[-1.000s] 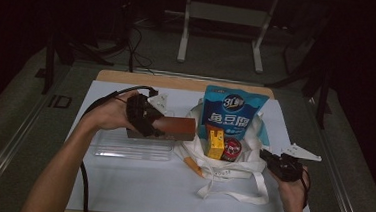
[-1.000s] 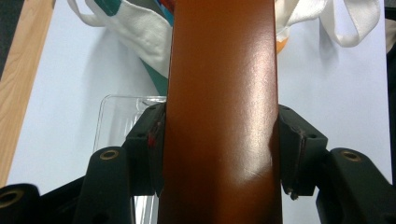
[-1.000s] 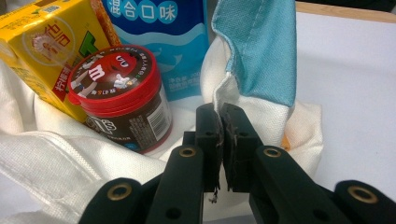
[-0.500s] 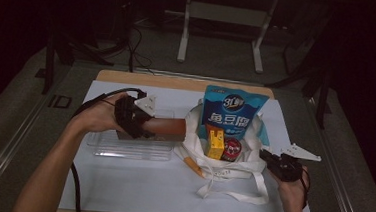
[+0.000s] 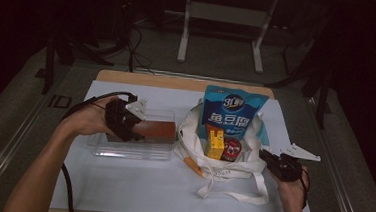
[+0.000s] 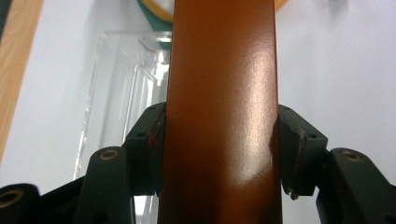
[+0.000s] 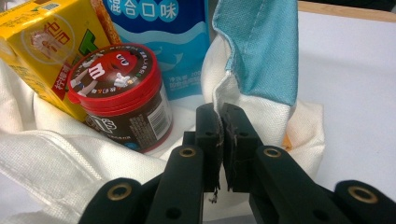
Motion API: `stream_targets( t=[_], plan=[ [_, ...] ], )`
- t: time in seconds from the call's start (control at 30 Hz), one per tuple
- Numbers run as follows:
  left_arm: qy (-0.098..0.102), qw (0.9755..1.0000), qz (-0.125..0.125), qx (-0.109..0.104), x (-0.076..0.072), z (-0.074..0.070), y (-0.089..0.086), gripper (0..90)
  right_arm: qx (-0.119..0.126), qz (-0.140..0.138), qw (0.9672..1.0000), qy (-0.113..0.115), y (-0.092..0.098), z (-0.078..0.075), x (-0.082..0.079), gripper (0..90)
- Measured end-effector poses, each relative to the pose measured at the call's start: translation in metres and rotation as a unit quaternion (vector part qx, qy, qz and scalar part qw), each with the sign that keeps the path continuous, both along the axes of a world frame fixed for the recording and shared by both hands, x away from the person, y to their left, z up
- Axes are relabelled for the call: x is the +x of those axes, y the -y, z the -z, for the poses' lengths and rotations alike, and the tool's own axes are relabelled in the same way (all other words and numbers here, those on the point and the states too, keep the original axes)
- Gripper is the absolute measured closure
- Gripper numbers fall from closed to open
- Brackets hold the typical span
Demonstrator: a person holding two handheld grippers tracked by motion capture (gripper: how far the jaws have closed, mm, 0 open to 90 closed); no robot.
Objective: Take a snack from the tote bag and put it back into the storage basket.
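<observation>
A brown box (image 5: pixel 155 130) is clamped in my left gripper (image 5: pixel 137 127), level over a clear plastic tray (image 5: pixel 133 150) at the table's left. In the left gripper view both pads press the sides of the brown box (image 6: pixel 219 93), and the clear tray (image 6: pixel 121 84) lies below it. A white tote bag (image 5: pixel 231 171) with blue lining lies at centre right. It holds a blue snack bag (image 5: pixel 233 114), a yellow carton (image 5: pixel 215 143) and a red-lidded candy jar (image 5: pixel 232 150). My right gripper (image 7: pixel 222 116) is shut on the tote bag's rim (image 7: pixel 261 107), beside the candy jar (image 7: pixel 121 93).
A white sheet (image 5: pixel 135 192) covers the table, and a wooden strip (image 5: pixel 177 81) runs along its far edge. An orange piece (image 5: pixel 192 164) pokes out at the bag's left side. Behind the table stand metal frame legs (image 5: pixel 183 40) on a dark floor.
My left gripper has carried the brown box leftward and slightly down, from beside the bag to over the clear tray. The right gripper has stayed on the bag's rim.
</observation>
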State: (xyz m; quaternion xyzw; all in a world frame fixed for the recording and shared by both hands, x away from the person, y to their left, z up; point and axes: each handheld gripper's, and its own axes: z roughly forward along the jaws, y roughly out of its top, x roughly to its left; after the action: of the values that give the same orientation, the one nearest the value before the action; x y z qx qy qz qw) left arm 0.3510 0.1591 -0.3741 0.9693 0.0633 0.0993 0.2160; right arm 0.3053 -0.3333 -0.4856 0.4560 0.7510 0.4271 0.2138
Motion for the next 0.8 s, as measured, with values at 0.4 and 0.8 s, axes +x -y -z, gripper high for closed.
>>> stream_targets(
  t=[0.4,0.8],
  plan=[
    [-0.006,0.9993,0.003,0.036,0.004,0.014,0.005,42.7,-0.001,-0.001,1.0000,0.001,0.000,0.000,0.000,85.7],
    [-0.012,0.9984,0.013,0.053,0.006,0.022,0.008,42.7,-0.001,-0.001,1.0000,0.000,0.000,0.001,0.000,85.7]
  ],
)
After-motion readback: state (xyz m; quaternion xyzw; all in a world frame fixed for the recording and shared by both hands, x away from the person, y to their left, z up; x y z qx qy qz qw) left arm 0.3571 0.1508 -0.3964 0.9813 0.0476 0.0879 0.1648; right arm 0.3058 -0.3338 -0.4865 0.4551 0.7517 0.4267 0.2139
